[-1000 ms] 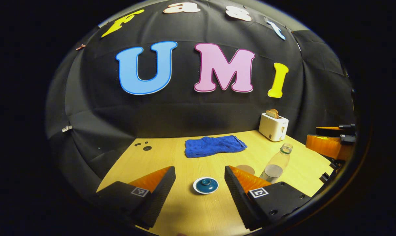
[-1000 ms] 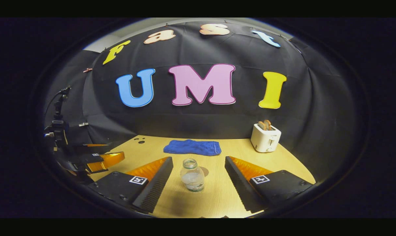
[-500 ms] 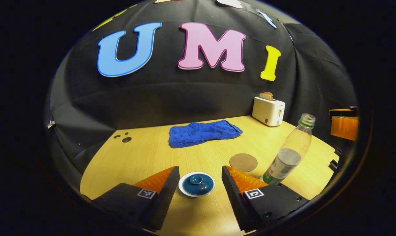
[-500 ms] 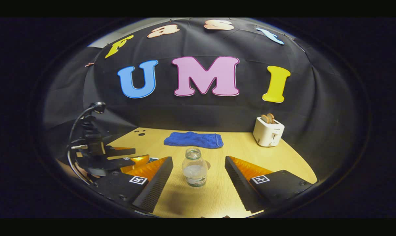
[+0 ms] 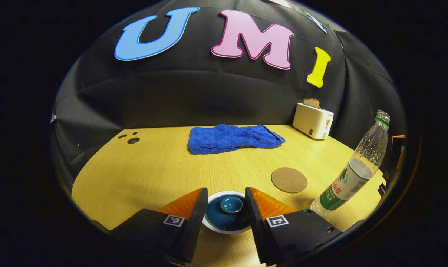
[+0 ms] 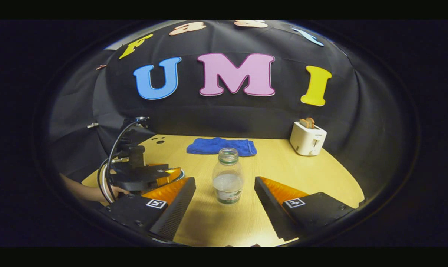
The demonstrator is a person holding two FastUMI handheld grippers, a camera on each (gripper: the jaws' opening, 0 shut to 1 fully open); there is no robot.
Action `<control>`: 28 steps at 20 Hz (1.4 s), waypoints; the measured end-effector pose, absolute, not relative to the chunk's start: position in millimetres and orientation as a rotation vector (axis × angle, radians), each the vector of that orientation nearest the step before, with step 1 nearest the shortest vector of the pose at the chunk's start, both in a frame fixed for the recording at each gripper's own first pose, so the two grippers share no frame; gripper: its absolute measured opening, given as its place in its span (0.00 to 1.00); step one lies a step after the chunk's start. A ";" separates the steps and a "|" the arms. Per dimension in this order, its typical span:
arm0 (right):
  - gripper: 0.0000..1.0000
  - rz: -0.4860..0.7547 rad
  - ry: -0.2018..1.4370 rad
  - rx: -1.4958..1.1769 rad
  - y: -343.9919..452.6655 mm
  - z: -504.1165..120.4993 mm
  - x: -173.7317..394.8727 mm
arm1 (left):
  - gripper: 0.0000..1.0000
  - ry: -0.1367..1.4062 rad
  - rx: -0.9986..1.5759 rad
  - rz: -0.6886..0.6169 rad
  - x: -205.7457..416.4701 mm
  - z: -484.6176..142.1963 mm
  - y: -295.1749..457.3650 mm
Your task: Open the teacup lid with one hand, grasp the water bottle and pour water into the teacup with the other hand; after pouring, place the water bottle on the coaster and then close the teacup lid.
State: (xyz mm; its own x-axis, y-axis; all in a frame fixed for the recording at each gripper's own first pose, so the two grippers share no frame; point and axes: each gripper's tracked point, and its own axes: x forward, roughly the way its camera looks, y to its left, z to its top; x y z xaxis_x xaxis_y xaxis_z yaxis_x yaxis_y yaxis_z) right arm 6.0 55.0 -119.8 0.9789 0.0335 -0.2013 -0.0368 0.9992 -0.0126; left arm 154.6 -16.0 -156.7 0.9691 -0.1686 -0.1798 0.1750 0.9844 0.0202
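- The worktop (image 5: 153, 170) is light wood, with small dark holes (image 5: 133, 140) near its far left corner.
- A blue cloth (image 5: 233, 138) lies crumpled at the back.
- A white toaster (image 5: 313, 120) stands at the far right with bread in it.
- A round brown coaster (image 5: 289, 180) lies flat, near the bottle (image 5: 352, 174).
- The bottle stands upright with no cap and some water inside.
- The teacup (image 5: 226, 215), with its blue lid on, sits at the near edge.

Left tool (image 5: 224, 204) and right tool (image 6: 224, 193): 2 wedge-shaped fingers each, black bodies, square tags, screws, looping black cable.
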 end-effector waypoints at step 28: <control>0.99 -0.066 0.246 0.095 36.7 -159.1 43.5 | 0.29 0.135 0.087 -0.250 138.4 -121.3 -23.7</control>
State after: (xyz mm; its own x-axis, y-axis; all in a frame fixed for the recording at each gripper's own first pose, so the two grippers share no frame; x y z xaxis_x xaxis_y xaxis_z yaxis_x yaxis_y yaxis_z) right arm 43.5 36.7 -159.1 0.9677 -0.0539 -0.2464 0.0772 0.9933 0.0859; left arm 138.4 -23.7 -121.3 0.9599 -0.2408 -0.1438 0.2524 0.9652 0.0685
